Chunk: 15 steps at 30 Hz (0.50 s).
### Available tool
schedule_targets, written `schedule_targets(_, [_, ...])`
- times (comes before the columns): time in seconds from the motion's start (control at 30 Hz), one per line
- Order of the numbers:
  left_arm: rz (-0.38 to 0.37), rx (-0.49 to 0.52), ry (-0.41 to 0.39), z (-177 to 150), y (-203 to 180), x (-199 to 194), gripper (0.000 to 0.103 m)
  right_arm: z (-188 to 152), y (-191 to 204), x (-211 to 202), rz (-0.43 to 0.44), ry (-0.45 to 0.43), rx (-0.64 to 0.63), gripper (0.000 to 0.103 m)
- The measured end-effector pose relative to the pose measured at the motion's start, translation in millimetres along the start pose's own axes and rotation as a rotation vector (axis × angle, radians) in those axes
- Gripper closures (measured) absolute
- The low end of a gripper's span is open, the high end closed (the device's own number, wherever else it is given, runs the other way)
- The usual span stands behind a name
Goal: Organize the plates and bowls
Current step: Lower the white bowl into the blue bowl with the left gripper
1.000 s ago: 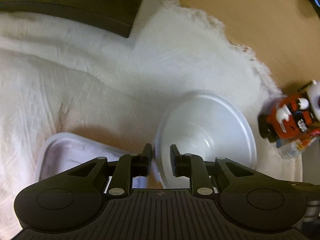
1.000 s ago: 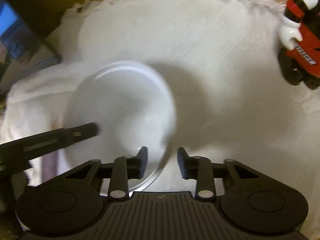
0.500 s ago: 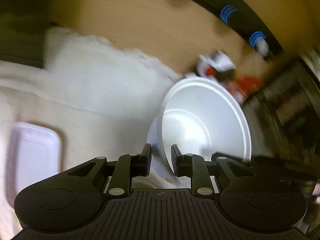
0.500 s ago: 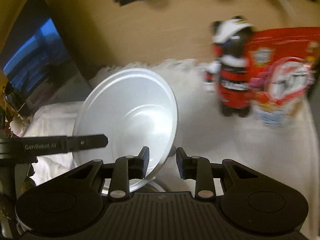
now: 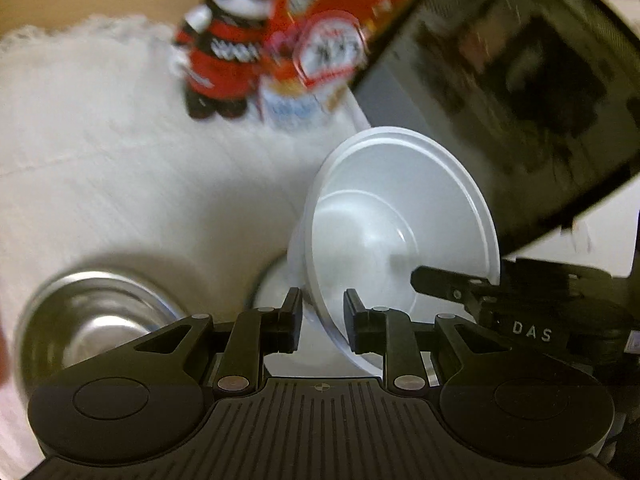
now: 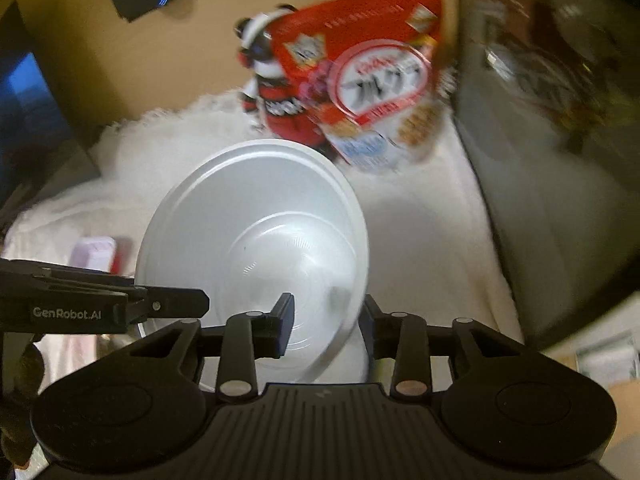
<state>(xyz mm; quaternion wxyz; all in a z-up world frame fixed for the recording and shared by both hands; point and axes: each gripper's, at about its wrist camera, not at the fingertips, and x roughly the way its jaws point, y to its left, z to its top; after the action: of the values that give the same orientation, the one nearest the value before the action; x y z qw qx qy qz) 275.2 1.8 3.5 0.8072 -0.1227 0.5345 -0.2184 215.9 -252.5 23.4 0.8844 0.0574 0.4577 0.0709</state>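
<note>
A white bowl [image 5: 400, 216] hangs tilted over the white cloth, held by opposite rims. My left gripper [image 5: 323, 314] has the near rim between its fingers, one outside and one inside; its jaws are opening slightly but still seem to pinch the rim. My right gripper [image 6: 326, 314] straddles the other rim of the white bowl [image 6: 256, 232]. Its jaws are opening, and the inner finger [image 6: 284, 320] stands clear of the wall. A steel bowl [image 5: 92, 320] sits at lower left. Something white and round [image 5: 272, 292] lies partly hidden under the held bowl.
A red-and-black mascot toy [image 5: 224, 56] and a red snack bag [image 6: 372, 72] stand at the back of the white cloth [image 5: 120, 160]. A dark boxy appliance [image 6: 560, 140] walls off the right side. A pink-white tray [image 6: 94, 254] lies at far left.
Both grippers carried the white bowl across the cloth toward the toy and the bag, rising a little. The steel bowl came into the left view. The right jaws have widened.
</note>
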Motion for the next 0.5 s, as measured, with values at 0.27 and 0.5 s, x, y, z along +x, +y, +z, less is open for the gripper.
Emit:
schedule_targets(0.27, [0.058, 0.015, 0.082, -24.7, 0.0, 36.5, 0.082, -32.6, -11.1, 31.1, 0.009, 0.094, 0.053, 0.065])
schedule_targets(0.5, [0.014, -0.031, 0.065, -25.1, 1.9, 25.0, 0.082, -32.0, -7.7, 29.1, 0.031, 0.095, 0.043, 0.065])
